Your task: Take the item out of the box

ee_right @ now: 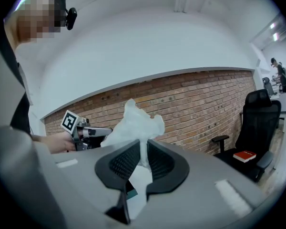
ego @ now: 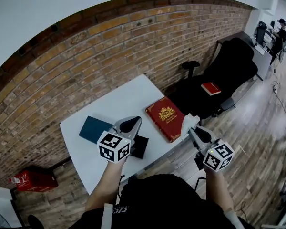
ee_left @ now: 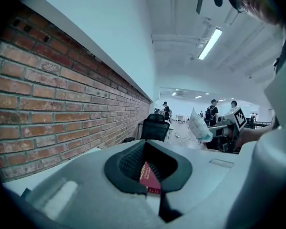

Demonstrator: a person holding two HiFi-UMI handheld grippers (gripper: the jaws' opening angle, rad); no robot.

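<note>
Our right claw (ee_right: pixel 142 152) pinches the crumpled white paper bundle (ee_right: pixel 133 123), held just off the white surface (ego: pixel 119 97) beside the red gold-crested box (ego: pixel 165 119). Removal looks done and only setting down remains. Our left claw (ee_left: pixel 148 162) hangs slightly parted and empty.

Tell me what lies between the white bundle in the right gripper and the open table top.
The red box lies on the table's right corner, between the bundle held by the right gripper and the bare top; nothing else intervenes.

Office w/ swivel chair (ego: pixel 231 73), brick wall (ego: pixel 109 56)
</note>
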